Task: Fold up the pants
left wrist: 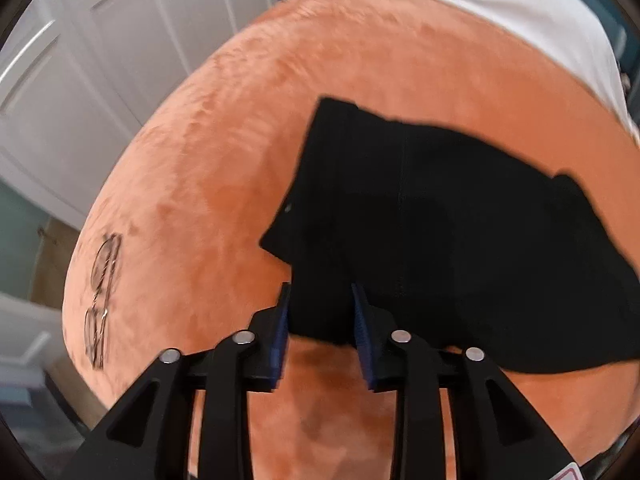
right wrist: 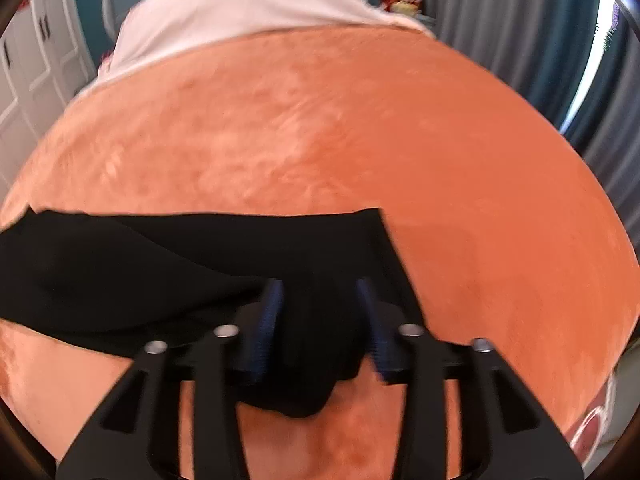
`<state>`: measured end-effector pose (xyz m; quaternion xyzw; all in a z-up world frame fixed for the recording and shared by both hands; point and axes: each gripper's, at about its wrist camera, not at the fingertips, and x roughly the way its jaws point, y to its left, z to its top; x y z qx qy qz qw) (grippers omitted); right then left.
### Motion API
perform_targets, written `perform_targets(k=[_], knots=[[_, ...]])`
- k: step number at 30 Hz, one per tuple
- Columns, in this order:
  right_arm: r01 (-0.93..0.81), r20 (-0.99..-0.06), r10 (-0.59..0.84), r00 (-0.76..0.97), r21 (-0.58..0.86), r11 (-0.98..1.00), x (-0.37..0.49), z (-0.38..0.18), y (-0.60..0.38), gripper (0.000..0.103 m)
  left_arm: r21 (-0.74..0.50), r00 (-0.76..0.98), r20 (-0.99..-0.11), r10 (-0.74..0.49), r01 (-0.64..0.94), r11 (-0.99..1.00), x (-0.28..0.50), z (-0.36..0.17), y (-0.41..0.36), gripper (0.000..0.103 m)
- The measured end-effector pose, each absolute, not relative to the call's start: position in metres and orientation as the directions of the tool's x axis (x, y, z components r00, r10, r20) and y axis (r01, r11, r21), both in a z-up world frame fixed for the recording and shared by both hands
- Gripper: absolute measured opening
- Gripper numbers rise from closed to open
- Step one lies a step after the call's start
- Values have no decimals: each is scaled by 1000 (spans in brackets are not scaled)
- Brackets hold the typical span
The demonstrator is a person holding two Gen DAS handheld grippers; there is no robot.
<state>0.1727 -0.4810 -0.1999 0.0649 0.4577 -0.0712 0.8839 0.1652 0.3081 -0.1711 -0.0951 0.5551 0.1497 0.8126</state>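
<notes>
Black pants (left wrist: 440, 220) lie folded on an orange plush blanket (left wrist: 240, 140). My left gripper (left wrist: 320, 292) is open, its blue-padded fingers straddling the near left edge of the pants without closing on them. In the right wrist view the pants (right wrist: 160, 256) stretch from the left edge to the middle. My right gripper (right wrist: 320, 288) is open, and a bunched fold of black cloth sits between its fingers and hangs below them.
A pair of glasses (left wrist: 102, 296) lies on the blanket at the left. A white sheet (left wrist: 500, 12) covers the far end of the bed (right wrist: 240, 8). White doors (left wrist: 80, 60) stand to the left, grey curtains (right wrist: 520, 20) to the right.
</notes>
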Motion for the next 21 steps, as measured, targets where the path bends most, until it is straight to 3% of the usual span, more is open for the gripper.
perform_targets(k=[1,2,5,7,12,13,14,15,17,20,21], knots=[[206,-806,-59,590,79,975,161,-194,-486,65,14,354,-922,156,-372,928,160,-158,308,40],[232,-794,-58,605,106,967,149,-189,-491,69,15,369,-914,169,-385,923,154,-150,310,48],[319,-758,31,651,311,895,115,-182,-513,69,5,433,-878,204,-417,909,139,-117,299,59],[350,-720,115,684,463,815,107,-187,-525,69,-1,471,-855,216,-417,909,138,-103,279,59],[418,-733,272,624,607,676,145,-226,-532,69,-40,489,-862,132,-325,945,152,-102,199,63],[429,-748,306,589,609,667,153,-235,-527,57,-43,489,-864,120,-308,950,152,-102,183,64],[423,-766,319,558,593,685,160,-240,-519,18,-45,487,-867,110,-296,954,152,-104,173,66],[385,-799,309,516,538,750,170,-239,-506,6,-43,477,-874,93,-268,963,154,-108,156,67],[317,-845,215,490,402,859,180,-220,-488,6,-20,462,-883,86,-221,975,158,-114,133,68],[96,-709,71,702,193,977,165,-129,-458,6,42,449,-886,116,-171,984,161,-127,118,68],[18,-646,-4,764,15,1000,155,-106,-441,6,60,443,-888,126,-159,985,161,-132,114,68]])
